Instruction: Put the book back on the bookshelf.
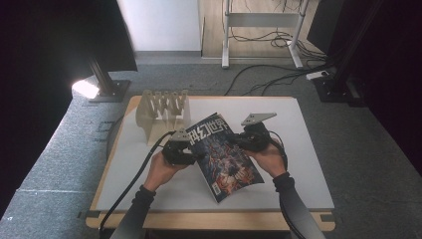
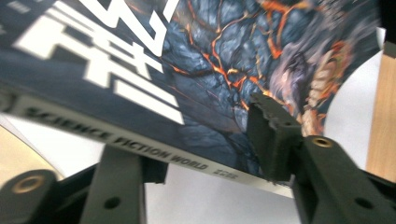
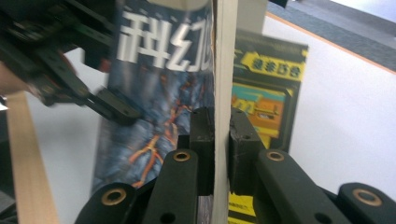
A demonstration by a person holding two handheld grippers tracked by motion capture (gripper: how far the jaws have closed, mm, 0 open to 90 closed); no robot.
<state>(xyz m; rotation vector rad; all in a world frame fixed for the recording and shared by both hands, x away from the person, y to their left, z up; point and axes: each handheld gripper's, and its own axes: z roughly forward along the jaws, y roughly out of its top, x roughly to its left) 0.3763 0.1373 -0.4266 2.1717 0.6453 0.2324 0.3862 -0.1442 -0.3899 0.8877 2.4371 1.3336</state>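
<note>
We hold magazine [image 1: 225,155] | R gripper [image 3: 214,140] pinching its edge | L gripper [image 2: 196,144] jaws astride spine, can't tell if gripping | risk: mag sags, slips if L loose

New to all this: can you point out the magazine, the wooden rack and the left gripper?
magazine [image 1: 226,154], high view, front cover.
wooden rack [image 1: 161,113], high view, slotted front.
left gripper [image 1: 180,152], high view, its black body.

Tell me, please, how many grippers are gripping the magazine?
2: the left gripper at the magazine's spine edge, the right gripper clamped on its opposite edge.
</note>
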